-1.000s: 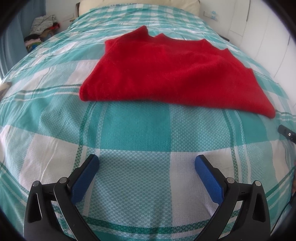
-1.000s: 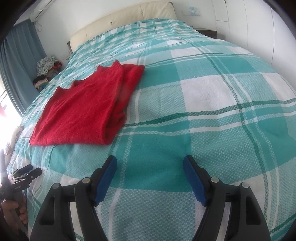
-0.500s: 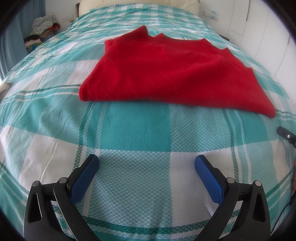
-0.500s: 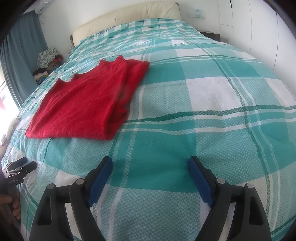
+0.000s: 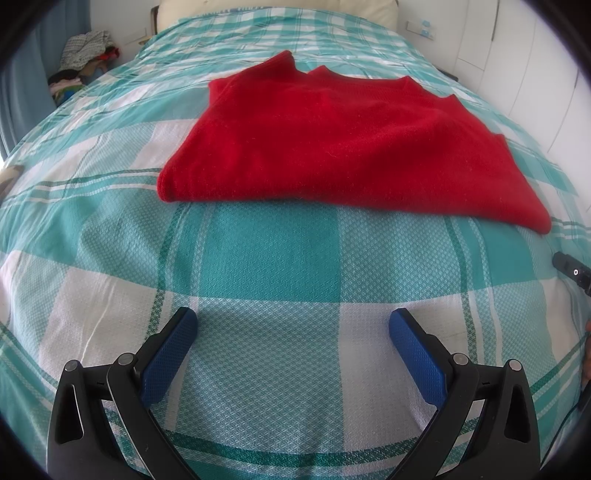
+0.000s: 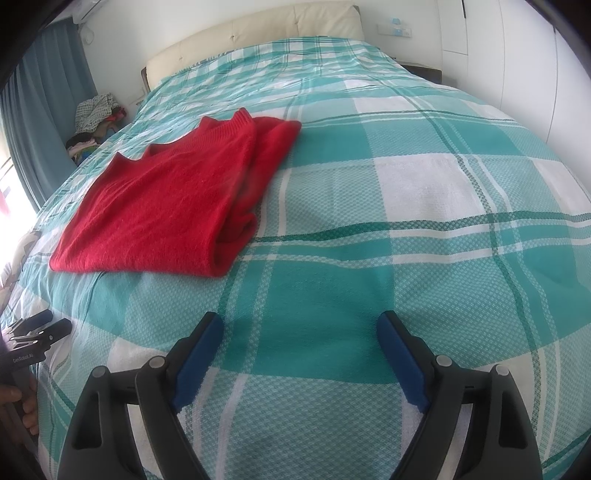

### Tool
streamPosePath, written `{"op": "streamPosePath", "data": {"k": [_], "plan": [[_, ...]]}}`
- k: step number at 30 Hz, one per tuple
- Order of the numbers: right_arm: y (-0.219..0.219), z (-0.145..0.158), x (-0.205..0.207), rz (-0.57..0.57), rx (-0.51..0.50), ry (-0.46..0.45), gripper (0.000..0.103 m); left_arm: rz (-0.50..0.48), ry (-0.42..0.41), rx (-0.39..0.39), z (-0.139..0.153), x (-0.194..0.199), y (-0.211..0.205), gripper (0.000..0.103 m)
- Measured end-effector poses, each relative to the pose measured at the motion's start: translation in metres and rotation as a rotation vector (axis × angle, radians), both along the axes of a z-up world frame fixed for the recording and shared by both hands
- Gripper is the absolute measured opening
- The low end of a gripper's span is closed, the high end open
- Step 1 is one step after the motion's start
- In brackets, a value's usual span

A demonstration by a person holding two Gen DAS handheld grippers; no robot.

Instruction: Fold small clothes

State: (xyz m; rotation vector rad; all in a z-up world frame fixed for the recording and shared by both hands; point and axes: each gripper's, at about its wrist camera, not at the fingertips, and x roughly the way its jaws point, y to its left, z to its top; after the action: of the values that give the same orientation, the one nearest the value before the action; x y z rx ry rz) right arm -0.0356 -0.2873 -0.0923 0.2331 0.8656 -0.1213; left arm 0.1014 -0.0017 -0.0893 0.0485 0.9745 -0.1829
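Note:
A red knitted sweater (image 5: 351, 147), folded flat, lies on the teal-and-white checked bedspread (image 5: 277, 258). My left gripper (image 5: 293, 321) hovers open over bare bedspread just in front of its near edge, nothing between the blue pads. In the right wrist view the sweater (image 6: 166, 206) lies up and to the left, its folded edge facing the right gripper. My right gripper (image 6: 299, 321) is open wide over the bedspread (image 6: 406, 184), apart from the sweater, and holds nothing. The left gripper (image 6: 44, 326) shows at that view's left edge, held by a hand.
A pile of clothes (image 5: 85, 55) sits beside the bed at the far left, next to a blue curtain (image 6: 44, 110). The cream headboard (image 6: 258, 26) closes the far end. White cupboard doors (image 6: 535, 55) run along the right side.
The right gripper's jaws have spread wider. The left gripper and the sweater have not moved.

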Motion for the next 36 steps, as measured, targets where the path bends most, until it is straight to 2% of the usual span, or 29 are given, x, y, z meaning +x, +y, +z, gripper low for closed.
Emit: {"op": "streamPosePath", "data": {"k": [36], "plan": [[0.0056, -0.0017, 0.0013, 0.008, -0.012, 0.004, 0.090, 0.002, 0.000, 0.003, 0.0001, -0.0003, -0.0010, 0.103]]}}
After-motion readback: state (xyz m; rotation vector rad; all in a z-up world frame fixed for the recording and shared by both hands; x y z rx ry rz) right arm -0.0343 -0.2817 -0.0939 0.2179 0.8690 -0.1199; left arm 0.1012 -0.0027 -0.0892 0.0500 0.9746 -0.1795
